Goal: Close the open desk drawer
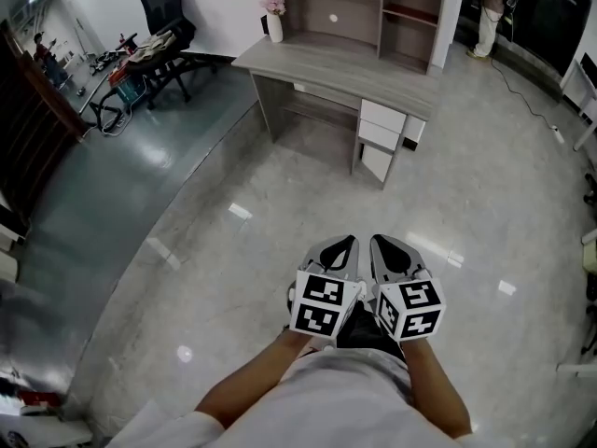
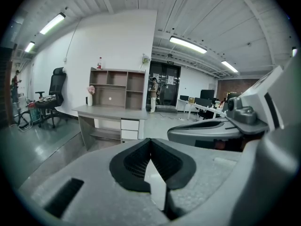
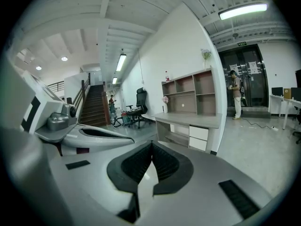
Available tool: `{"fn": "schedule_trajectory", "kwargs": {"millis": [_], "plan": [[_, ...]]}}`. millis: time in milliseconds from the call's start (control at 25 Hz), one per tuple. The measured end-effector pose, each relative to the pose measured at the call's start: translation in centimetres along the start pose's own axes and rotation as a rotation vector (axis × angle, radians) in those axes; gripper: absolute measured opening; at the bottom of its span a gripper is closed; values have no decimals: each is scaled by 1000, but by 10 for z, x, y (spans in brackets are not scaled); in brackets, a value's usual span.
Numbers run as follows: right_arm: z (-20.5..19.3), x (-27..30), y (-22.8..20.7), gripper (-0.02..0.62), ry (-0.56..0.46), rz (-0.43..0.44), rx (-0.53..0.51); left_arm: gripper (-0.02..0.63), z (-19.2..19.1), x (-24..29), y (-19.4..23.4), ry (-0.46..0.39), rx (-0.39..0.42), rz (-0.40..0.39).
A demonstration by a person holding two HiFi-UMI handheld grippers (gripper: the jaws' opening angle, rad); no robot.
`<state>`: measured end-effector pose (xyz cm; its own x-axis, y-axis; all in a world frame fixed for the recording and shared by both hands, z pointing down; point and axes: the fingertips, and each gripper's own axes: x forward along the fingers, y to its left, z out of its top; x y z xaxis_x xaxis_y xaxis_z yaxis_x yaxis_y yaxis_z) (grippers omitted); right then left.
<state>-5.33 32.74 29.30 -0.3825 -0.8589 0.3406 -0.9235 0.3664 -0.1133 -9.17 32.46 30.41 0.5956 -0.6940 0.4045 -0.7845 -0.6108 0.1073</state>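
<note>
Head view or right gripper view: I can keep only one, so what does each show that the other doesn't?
Only the head view: the person's forearms and shirt. Only the right gripper view: the ceiling lights and a close look at the right gripper's shut, empty jaws. Both: the desk, its drawers, the chair and the flowers.

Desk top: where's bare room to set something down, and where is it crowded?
Nearly the whole desk top is bare, from the vase at its left back corner, along the shelf unit, to the end above the drawers. The floor before it is bare too. Crowded only around the chair to the left.
</note>
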Motion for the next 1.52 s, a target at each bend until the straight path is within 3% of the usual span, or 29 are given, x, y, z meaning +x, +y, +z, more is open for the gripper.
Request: {"fn": "schedule_trajectory", "kwargs": {"millis": [800, 1160, 1520], "plan": [[47, 175, -131, -1, 86, 54, 30, 2, 69, 188, 94, 72, -17, 45], [63, 216, -157, 0, 74, 83, 46, 2, 92, 225, 118, 83, -2, 79], [75, 248, -180, 0, 55, 45, 64, 2, 110, 270, 131, 88, 37, 24]]}}
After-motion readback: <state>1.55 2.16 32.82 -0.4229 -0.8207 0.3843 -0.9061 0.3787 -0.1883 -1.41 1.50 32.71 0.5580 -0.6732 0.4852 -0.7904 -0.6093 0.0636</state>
